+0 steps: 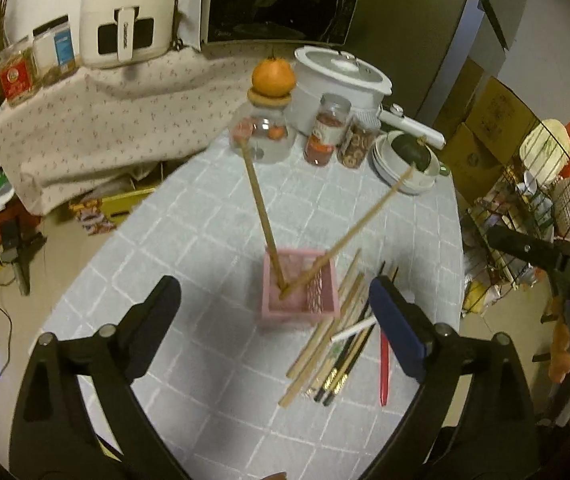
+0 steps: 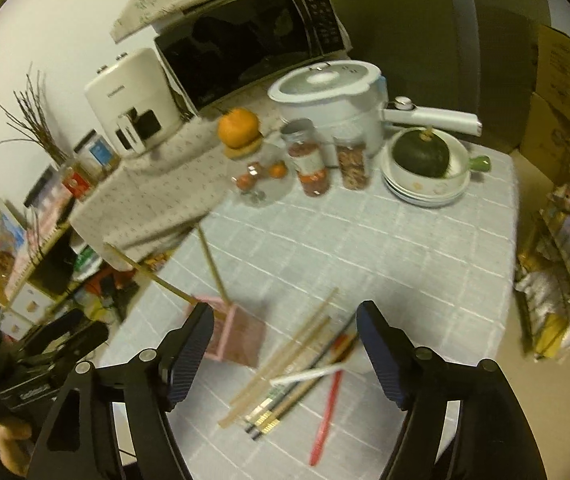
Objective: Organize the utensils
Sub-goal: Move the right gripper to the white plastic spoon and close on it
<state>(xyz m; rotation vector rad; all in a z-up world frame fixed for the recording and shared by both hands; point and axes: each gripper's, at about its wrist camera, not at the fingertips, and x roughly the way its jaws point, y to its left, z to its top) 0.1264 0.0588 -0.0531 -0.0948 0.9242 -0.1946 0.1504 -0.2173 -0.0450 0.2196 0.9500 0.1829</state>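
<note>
chopsticks (image 1: 341, 344) lie loose just right of the pink holder (image 1: 300, 288), which already has two wooden ones, apparently leaning apart; left gripper (image 1: 275, 312) and right gripper (image 2: 285, 344) both gape, empty.

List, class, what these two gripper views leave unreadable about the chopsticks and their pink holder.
- Pile of loose chopsticks: motion blur in the right wrist view merges them; in the left wrist view the open left gripper has a finger in front of part of the pile, so no exact count.
- Square pink plastic holder: near corner hidden by a finger of the open right gripper.
- Two upright wooden chopsticks: their lower ends are hidden inside the holder.
</note>
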